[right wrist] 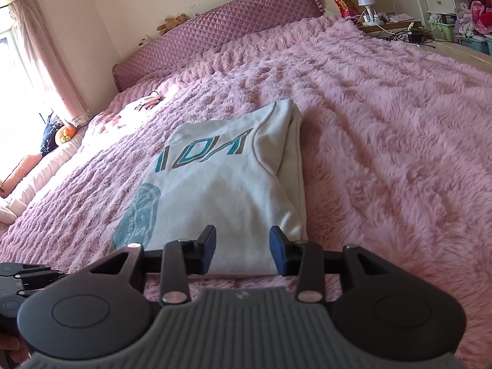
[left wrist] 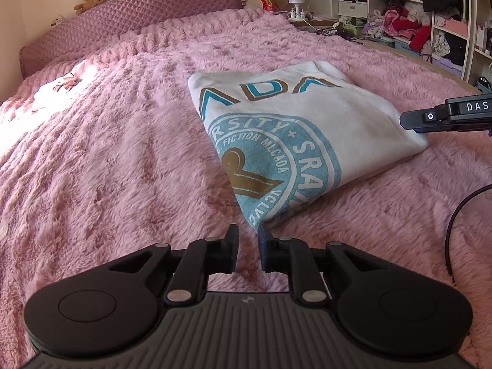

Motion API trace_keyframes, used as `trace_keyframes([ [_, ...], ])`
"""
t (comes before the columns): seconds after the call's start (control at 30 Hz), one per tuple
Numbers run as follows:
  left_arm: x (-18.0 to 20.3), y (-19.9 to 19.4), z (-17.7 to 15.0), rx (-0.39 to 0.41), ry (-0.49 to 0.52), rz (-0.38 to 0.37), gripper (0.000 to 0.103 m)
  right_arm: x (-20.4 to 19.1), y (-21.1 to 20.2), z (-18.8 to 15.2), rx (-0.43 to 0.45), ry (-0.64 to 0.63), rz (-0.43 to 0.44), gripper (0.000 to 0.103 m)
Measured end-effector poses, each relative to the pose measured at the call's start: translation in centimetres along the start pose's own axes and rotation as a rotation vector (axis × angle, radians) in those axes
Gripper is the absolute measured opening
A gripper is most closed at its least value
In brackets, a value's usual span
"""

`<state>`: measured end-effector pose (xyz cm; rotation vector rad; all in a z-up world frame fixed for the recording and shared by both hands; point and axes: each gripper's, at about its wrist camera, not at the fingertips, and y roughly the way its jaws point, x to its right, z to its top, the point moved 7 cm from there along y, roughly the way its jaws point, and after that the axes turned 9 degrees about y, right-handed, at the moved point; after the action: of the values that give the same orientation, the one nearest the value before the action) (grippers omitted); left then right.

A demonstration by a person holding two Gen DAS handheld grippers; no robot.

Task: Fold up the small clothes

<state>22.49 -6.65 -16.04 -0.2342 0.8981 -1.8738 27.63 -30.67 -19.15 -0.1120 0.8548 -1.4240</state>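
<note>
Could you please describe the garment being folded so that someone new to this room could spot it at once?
Start at the big bed under the fluffy pink blanket. Near its middle lies a folded white shirt, just ahead of both grippers. Its teal round badge and teal-and-brown letters set it apart from the small pale heap nearer the headboard.

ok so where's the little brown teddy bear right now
The small brown teddy bear sits on top of the quilted purple headboard at the far end of the bed, toward its left end in both wrist views, against the cream wall.
</note>
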Motion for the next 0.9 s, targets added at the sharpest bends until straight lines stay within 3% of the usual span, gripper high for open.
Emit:
trace_keyframes([
  [0.1,-1.6,-1.4,1.9,0.083,-0.098,-0.029,0.030,-1.3,-0.3,1.3,0.033,-0.002,0.054,0.035],
  [0.27,-3.3,0.5,5.0,0.153,-0.342,-0.225,0.030,-4.1,1.5,2.6,0.037,-0.039,0.113,0.038],
  [0.37,-3.8,3.6,5.2,0.118,-0.470,-0.303,0.030,-5.2,3.2,2.9,0.024,-0.040,0.124,0.040],
  [0.5,-4.4,7.5,3.5,0.038,-0.636,-0.395,0.030,-4.6,5.4,2.9,-0.008,-0.037,0.070,0.040],
  [0.67,-5.3,9.0,2.3,0.020,-0.693,-0.452,0.017,-2.5,7.1,2.3,-0.040,-0.015,0.013,0.036],
  [0.8,-5.7,8.7,2.4,0.022,-0.691,-0.475,0.016,-2.5,7.3,2.2,-0.038,-0.029,0.007,0.036],
  [0.83,-5.8,8.5,2.5,0.029,-0.697,-0.482,0.018,-2.6,7.2,2.3,-0.038,-0.033,0.005,0.037],
  [0.9,-6.0,8.0,3.0,0.053,-0.698,-0.528,0.036,-2.8,7.0,2.4,-0.036,-0.030,0.006,0.040],
])
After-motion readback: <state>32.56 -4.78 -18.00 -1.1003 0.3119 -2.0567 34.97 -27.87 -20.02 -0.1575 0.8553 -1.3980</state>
